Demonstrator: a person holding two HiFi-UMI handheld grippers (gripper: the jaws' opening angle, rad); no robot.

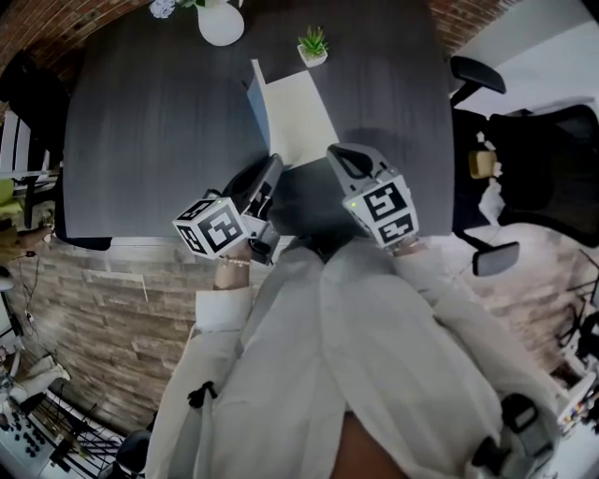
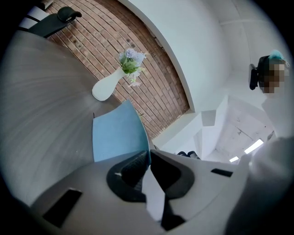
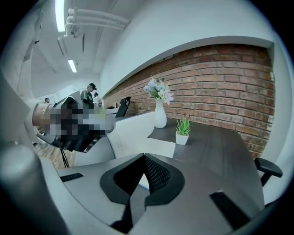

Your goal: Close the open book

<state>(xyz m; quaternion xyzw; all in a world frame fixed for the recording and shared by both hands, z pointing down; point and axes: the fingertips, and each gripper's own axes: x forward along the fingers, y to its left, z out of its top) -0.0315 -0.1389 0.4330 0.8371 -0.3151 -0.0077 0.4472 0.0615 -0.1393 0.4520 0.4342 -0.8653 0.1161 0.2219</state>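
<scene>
The open book [image 1: 298, 114] lies in the middle of the dark grey table [image 1: 150, 122]. Its blue cover [image 1: 255, 105] stands raised on the left and a white page lies flat on the right. In the left gripper view the blue cover [image 2: 117, 135] runs down between the jaws, and my left gripper [image 2: 149, 156] is shut on its near edge. My right gripper [image 1: 335, 152] hovers at the book's near right corner. In the right gripper view my right gripper [image 3: 144, 158] is shut with nothing in it, and the white page [image 3: 161, 148] lies just beyond it.
A white vase [image 1: 222, 23] with flowers and a small potted plant [image 1: 313, 47] stand at the back of the table, behind the book. Black office chairs [image 1: 533, 159] stand to the right. The table's front edge runs just under both grippers.
</scene>
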